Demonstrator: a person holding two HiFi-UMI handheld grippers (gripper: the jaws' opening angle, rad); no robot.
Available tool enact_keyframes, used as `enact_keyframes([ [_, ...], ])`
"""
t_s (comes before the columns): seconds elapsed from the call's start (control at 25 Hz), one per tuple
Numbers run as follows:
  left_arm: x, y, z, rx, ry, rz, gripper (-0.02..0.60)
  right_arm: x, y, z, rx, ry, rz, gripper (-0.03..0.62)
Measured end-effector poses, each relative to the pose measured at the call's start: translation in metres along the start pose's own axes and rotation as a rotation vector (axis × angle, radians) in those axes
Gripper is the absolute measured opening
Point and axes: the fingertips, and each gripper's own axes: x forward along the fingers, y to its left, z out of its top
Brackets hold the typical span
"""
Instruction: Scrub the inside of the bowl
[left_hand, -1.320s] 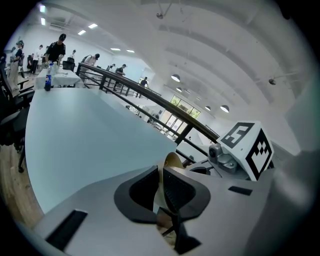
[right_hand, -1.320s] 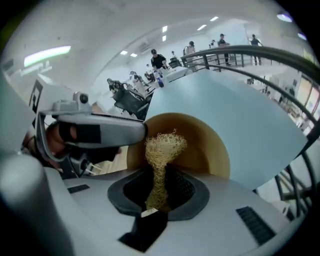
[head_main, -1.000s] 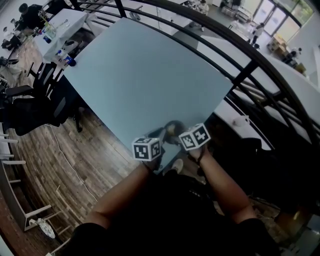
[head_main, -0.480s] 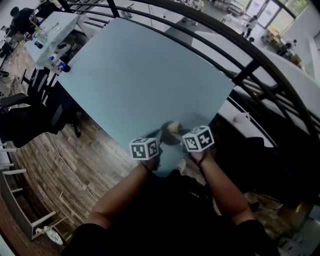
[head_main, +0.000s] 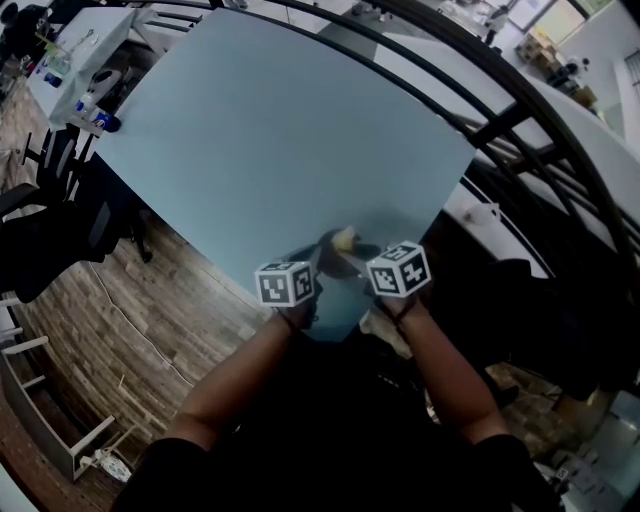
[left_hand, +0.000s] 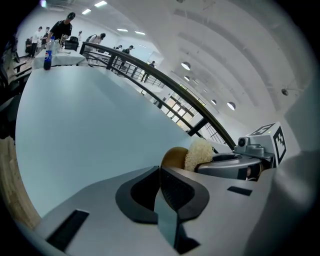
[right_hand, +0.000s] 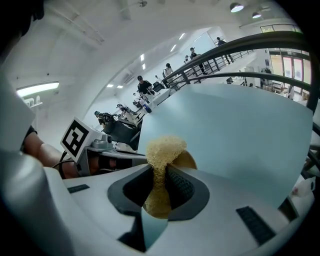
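Change over the last second, head view: both grippers moved up-frame, further in over the near corner of the light blue tabletop (head_main: 280, 140), and the tool between them showed more clearly. The left gripper's (left_hand: 161, 172) jaws had just been closing and ended up together.

Left gripper: the small brown round bowl (left_hand: 173, 158) sat right at the jaw tips, its lower edge hidden behind them. It read as a pinch on the thin rim with no gap visible, though I couldn't confirm the contact line itself.

Right gripper (right_hand: 161, 175): clamped on the pale yellow coarse scrubbing sponge (right_hand: 164, 147). The sponge's waist was squeezed between the pads and its puffy head stuck out past the tips.

Bowl position: held up off the tabletop at the near corner, between the two grippers, with the sponge head right against its edge. I couldn't tell whether the sponge was inside yet.

My read: bowl and sponge were brought together and both grips were set, so scrubbing was at or just before the first stroke.
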Motion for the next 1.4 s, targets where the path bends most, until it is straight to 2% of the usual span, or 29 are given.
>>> enact_keyframes([
  [0.52,0.029,0.032,-0.015,-0.011,0.090,0.003,0.009,0.028,-0.019,-0.015,0.032,0.053,-0.017,0.074],
  [0.88,0.044,0.055,-0.023,-0.027,0.117,0.017,0.010,0.036,-0.029,-0.025,0.055,0.054,-0.063,0.074],
  [1.12,0.051,0.053,-0.027,-0.020,0.124,0.015,0.011,0.034,-0.037,-0.026,0.066,0.029,-0.108,0.074],
  [1.4,0.055,0.052,-0.028,-0.015,0.116,0.004,0.014,0.036,-0.035,-0.030,0.069,0.029,-0.112,0.074],
])
